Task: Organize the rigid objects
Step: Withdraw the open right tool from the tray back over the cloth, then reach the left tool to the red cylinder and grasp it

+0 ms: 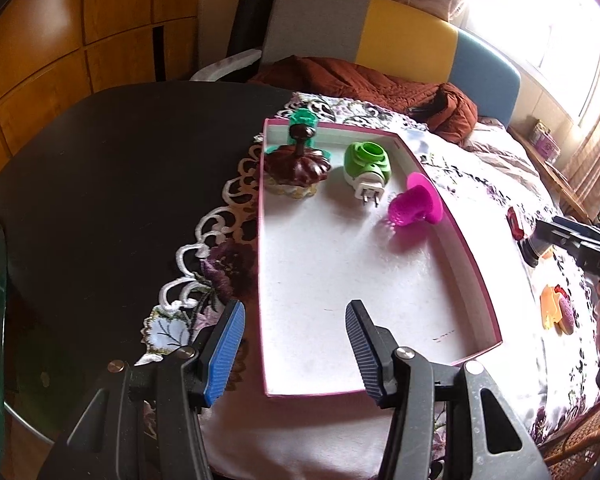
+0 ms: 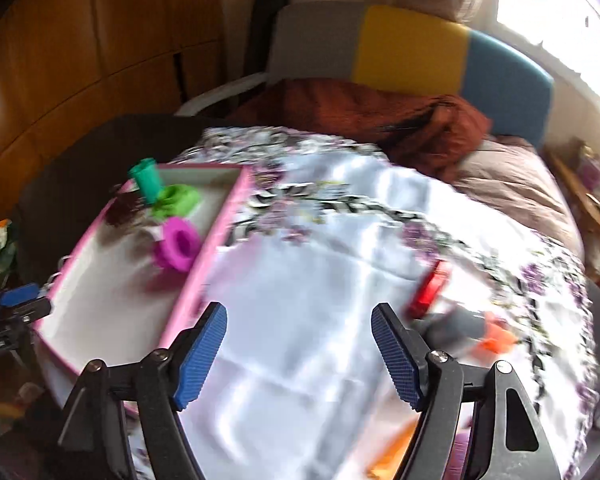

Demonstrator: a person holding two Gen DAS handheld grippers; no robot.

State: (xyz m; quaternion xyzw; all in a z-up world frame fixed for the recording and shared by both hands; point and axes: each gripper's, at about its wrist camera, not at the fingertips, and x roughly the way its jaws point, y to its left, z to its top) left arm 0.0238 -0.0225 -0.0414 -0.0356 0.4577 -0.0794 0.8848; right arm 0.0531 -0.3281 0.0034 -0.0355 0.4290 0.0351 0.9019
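A pink-rimmed white tray (image 1: 452,240) holds a brown lid-shaped piece (image 1: 294,166), a teal piece (image 1: 302,120) behind it, a green plug-in device (image 1: 366,164) and a magenta piece (image 1: 416,204). My left gripper (image 1: 296,344) is open and empty over the tray's near left edge. My right gripper (image 2: 298,354) is open and empty above the floral cloth; this view is blurred. A red object (image 2: 430,290), a grey object (image 2: 456,326) and an orange piece (image 2: 498,338) lie on the cloth to its right. The tray (image 2: 216,240) is at its left.
A floral lace-edged cloth (image 1: 480,184) covers the right part of a dark round table (image 1: 100,184). An orange and purple piece (image 1: 556,308) lies right of the tray. A chair with a rust-coloured blanket (image 1: 380,84) stands behind the table. Wooden cabinets are at the left.
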